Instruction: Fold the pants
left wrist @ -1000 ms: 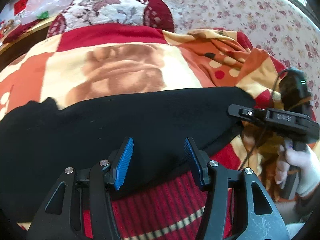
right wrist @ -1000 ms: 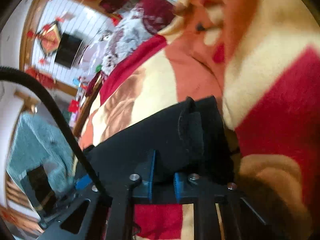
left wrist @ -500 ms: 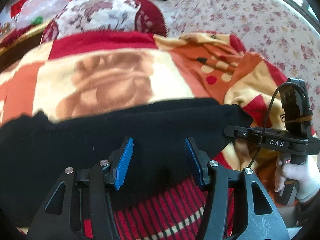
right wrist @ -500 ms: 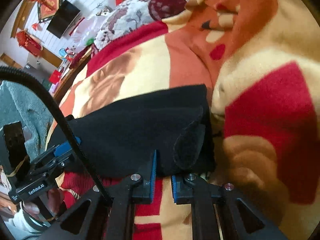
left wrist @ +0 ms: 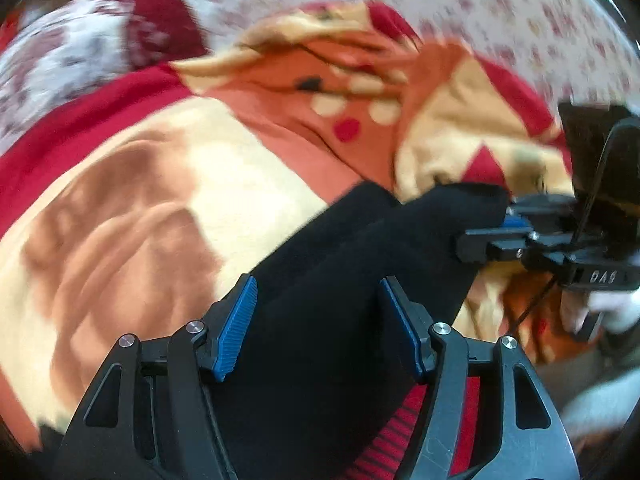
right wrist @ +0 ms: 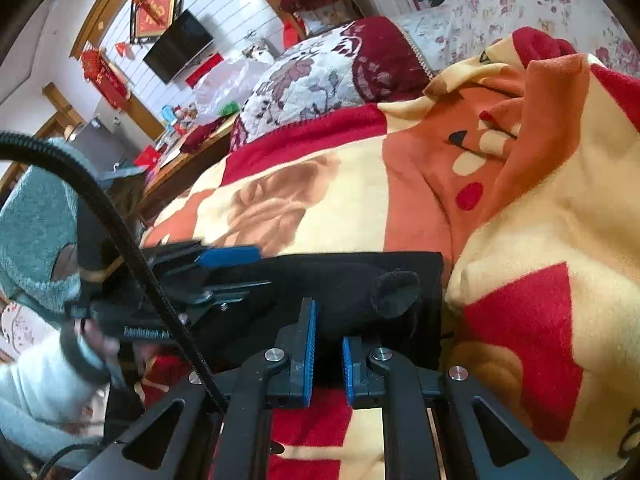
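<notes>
Left wrist view: motion-blurred, only shows bed surface. One pair of black pants (left wrist: 340,272) draped diagonally over red/cream/orange blanket (left wrist: 132,200). Floral pillow (left wrist: 72,52) top left, floral bedsheet (left wrist: 500,12) top right.

Right wrist view: sharp, adds the room. Wall TV (right wrist: 178,46), red wall decorations (right wrist: 154,10), plastic bag (right wrist: 224,84), black corrugated cable (right wrist: 120,236) crossing the left side, person's teal fleece sleeve (right wrist: 36,216).

Left gripper (left wrist: 318,322): jaws opening, blue pads wide apart. Pants fabric lying between them, neither pad pressing on it. Same gripper seen side-on in right view, blurred, over the pants' left part.

Right gripper (right wrist: 327,354): clamped on the pants' near edge, pads nearly together with a thin fold pinched between. Small rounded flap of fabric sticking up just right of the jaws. In left view, gripping the far end of the pants at right.

Count: two grippers, one pants, one blanket, one pillow.
</notes>
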`<state>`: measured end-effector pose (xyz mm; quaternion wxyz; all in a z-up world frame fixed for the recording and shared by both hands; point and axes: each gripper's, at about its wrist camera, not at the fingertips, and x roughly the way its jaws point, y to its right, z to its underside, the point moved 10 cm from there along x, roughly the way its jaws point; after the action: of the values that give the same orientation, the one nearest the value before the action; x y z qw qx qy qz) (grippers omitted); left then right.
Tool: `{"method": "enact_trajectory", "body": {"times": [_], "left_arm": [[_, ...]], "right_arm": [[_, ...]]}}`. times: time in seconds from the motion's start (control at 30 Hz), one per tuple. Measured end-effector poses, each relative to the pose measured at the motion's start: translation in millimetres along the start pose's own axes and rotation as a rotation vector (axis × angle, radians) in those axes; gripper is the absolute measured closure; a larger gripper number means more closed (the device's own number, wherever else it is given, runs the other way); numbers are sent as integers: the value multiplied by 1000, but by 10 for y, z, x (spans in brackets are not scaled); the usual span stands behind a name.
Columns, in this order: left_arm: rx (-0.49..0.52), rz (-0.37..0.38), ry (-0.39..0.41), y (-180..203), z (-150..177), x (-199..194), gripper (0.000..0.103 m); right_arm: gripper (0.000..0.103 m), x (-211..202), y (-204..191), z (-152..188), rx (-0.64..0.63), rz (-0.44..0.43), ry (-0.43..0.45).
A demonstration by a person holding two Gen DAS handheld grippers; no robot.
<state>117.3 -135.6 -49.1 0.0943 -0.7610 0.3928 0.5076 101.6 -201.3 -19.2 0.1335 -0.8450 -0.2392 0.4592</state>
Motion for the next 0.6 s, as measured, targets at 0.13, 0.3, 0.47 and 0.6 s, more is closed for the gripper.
{"method": "enact_trajectory", "body": {"times": [0.13,0.3,0.47,0.6], "left_arm": [[132,-38,-61,93,-8,183,40],[198,-68,-8,227,-97,174,88],[262,-64,223,526,-319,-359,97],[295,-136,206,565,-212,-307,97]], "right_arm": [[93,78,54,54,29,-11,-20],[93,76,95,61,38,-12,-17],[93,-133,-25,-98,8,-30,59],[93,-83,34,-18,6,35,0]]}}
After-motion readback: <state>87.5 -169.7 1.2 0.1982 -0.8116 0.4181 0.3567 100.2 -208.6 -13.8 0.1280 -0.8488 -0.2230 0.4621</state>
